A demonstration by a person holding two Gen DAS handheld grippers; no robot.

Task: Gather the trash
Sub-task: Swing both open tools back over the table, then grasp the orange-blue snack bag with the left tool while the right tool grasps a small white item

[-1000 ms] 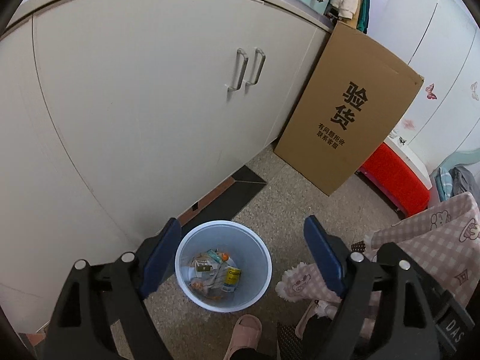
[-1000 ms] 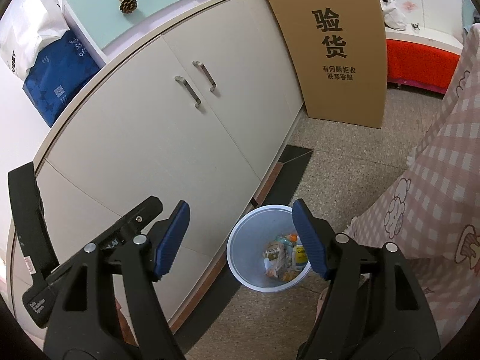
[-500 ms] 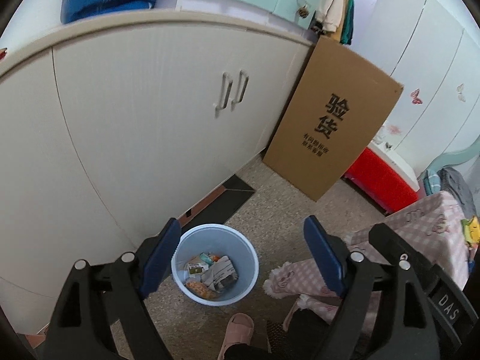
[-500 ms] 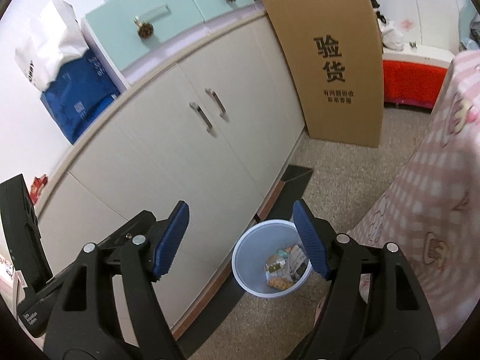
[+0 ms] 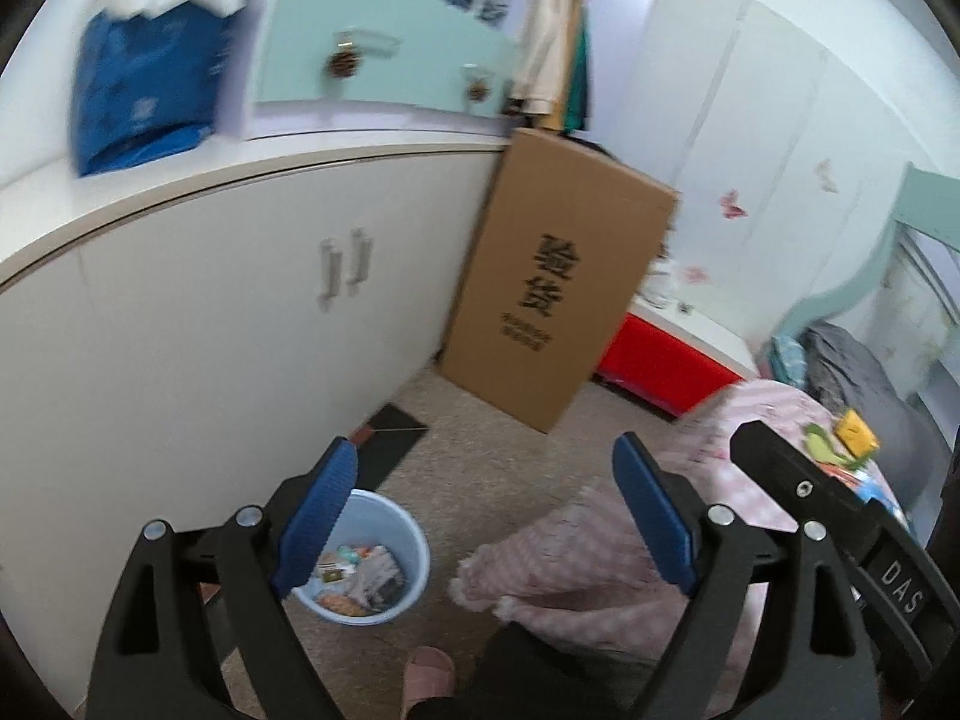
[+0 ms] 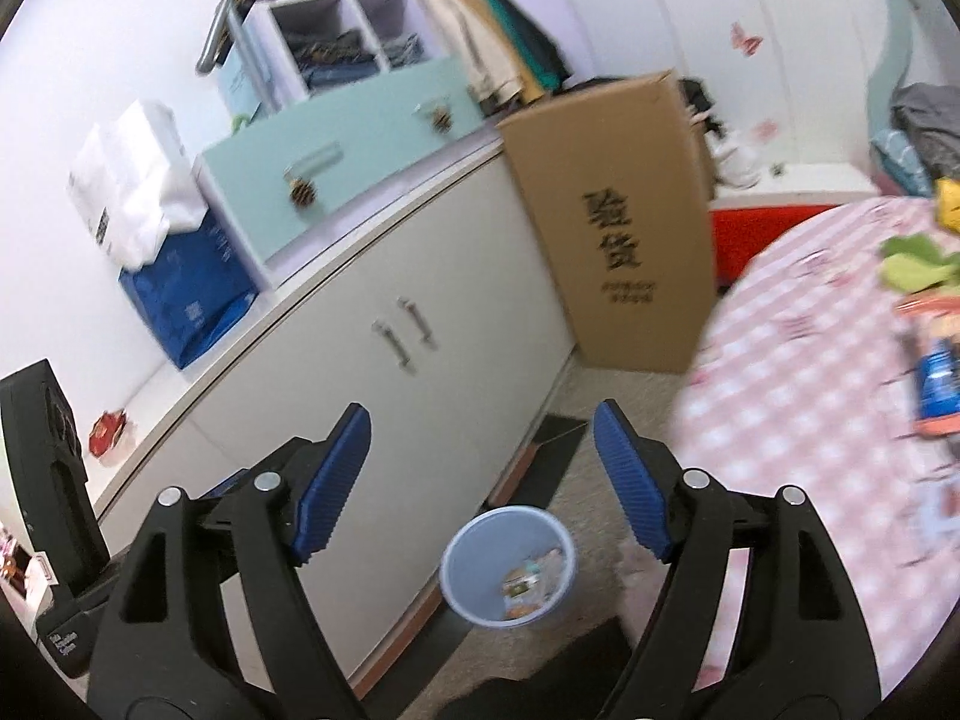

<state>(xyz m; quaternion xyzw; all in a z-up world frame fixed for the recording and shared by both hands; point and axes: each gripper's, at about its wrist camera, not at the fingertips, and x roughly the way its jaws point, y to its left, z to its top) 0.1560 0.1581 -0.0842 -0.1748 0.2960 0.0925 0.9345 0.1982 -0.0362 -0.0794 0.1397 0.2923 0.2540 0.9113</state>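
Note:
A light blue trash bin (image 5: 396, 546) stands on the floor by the white cabinet and holds several wrappers and papers; it also shows in the right wrist view (image 6: 474, 558). My left gripper (image 5: 486, 510) is open and empty, high above the floor with the bin below its left finger. My right gripper (image 6: 483, 474) is open and empty, high above the bin. Colourful trash items (image 6: 924, 276) lie on the pink checked tablecloth (image 6: 798, 396) at the right; they also show in the left wrist view (image 5: 840, 438).
A white cabinet (image 5: 210, 324) with two handles runs along the left. A tall cardboard box (image 5: 564, 282) leans at its end, with a red box (image 5: 660, 360) beyond. A blue bag (image 6: 186, 294) and teal drawers (image 6: 336, 156) sit on the cabinet. A slippered foot (image 5: 429, 675) is below.
Both grippers have risen and tilted up, so the bin looks smaller and lower. The tabletop with trash items has come into view at the right. Both stay open and empty.

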